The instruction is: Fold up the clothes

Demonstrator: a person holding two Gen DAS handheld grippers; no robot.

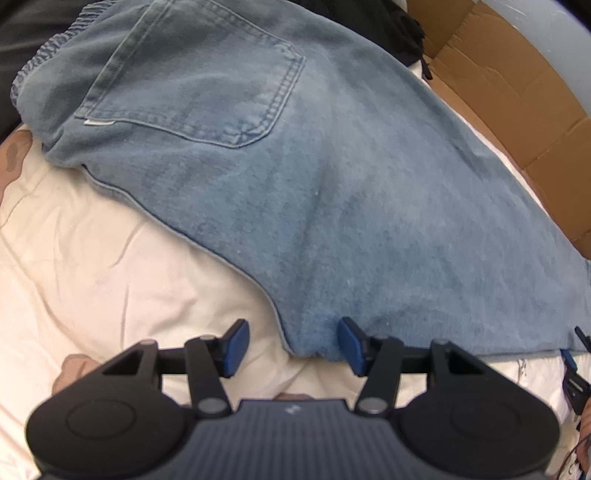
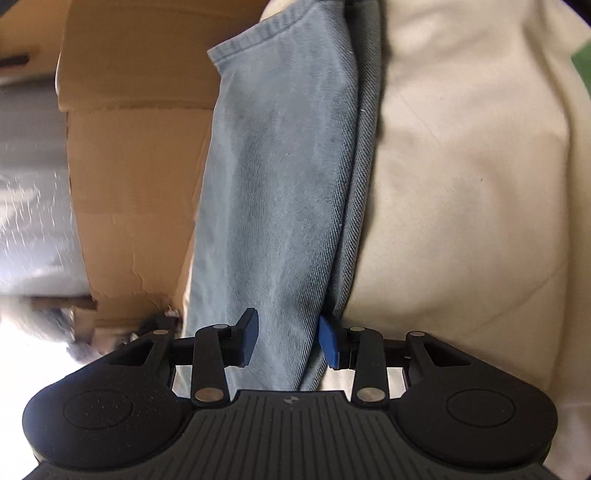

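- A pair of light-blue denim jeans (image 1: pixel 332 192) lies spread on a cream sheet (image 1: pixel 92 266), back pocket (image 1: pixel 195 81) facing up and the gathered waistband (image 1: pixel 48 55) at the far left of the left wrist view; the cloth runs to the near edge, where its lower corner bulges toward the camera.
- The left gripper (image 1: pixel 291 347) sits at that near corner with its jaws spread; the blue pads (image 1: pixel 236 345) stand either side of the denim edge, one over bare sheet, the other against the cloth, and nothing is pinched between them.
- In the right wrist view a folded length of the jeans (image 2: pixel 280 184) runs away from the camera, its hem at the far end and a darker twill underside showing along the right; the right gripper (image 2: pixel 288 341) straddles this strip with jaws apart, pads close to the cloth on both sides but not clenched on it.
- Brown cardboard (image 1: pixel 517 92) flanks the far side of the sheet; a dark garment (image 1: pixel 388 26) lies beyond the jeans near the waistband end.
- The tip of the right gripper shows at the right edge of the left wrist view, beside the denim's near edge.
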